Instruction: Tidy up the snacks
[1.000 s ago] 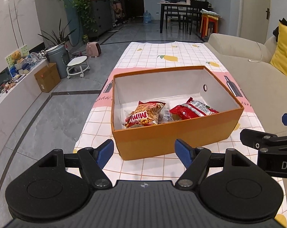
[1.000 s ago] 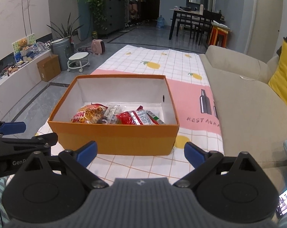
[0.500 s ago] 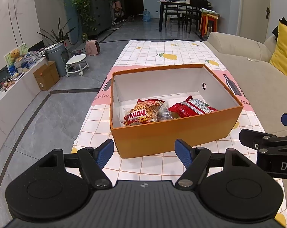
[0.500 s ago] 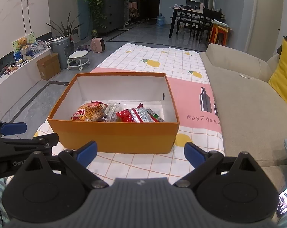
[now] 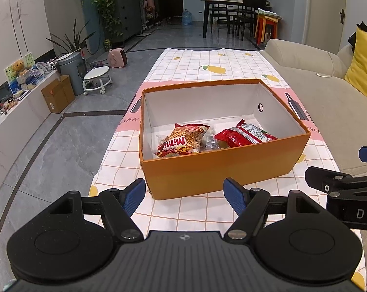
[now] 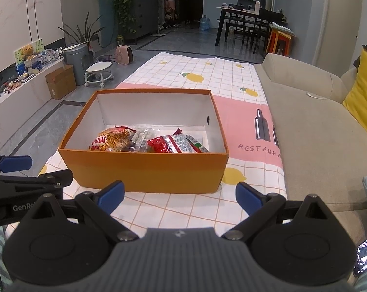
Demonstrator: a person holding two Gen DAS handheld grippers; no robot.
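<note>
An open orange box [image 5: 207, 170] [image 6: 144, 170] stands on the checked tablecloth. Inside lie an orange Mimi snack bag [image 5: 183, 141] [image 6: 110, 141], a clear packet of round sweets [image 6: 142, 136], a red snack bag [image 5: 244, 136] [image 6: 169, 143] and a thin green and red stick pack [image 6: 197, 144]. My left gripper [image 5: 184, 196] is open and empty, in front of the box's near wall. My right gripper [image 6: 179, 198] is open and empty, also in front of the near wall. Each gripper shows at the edge of the other's view.
The table carries a white, pink and lemon-print cloth [image 5: 220, 65]. A beige sofa [image 6: 317, 126] with a yellow cushion [image 6: 363, 92] runs along the right. On the floor at left are a cardboard carton [image 5: 59, 93], a grey bin [image 5: 70, 69] and a small stool [image 5: 96, 79].
Both grippers have pulled back a little from the box, which now looks slightly farther away. Both stay open and empty.
</note>
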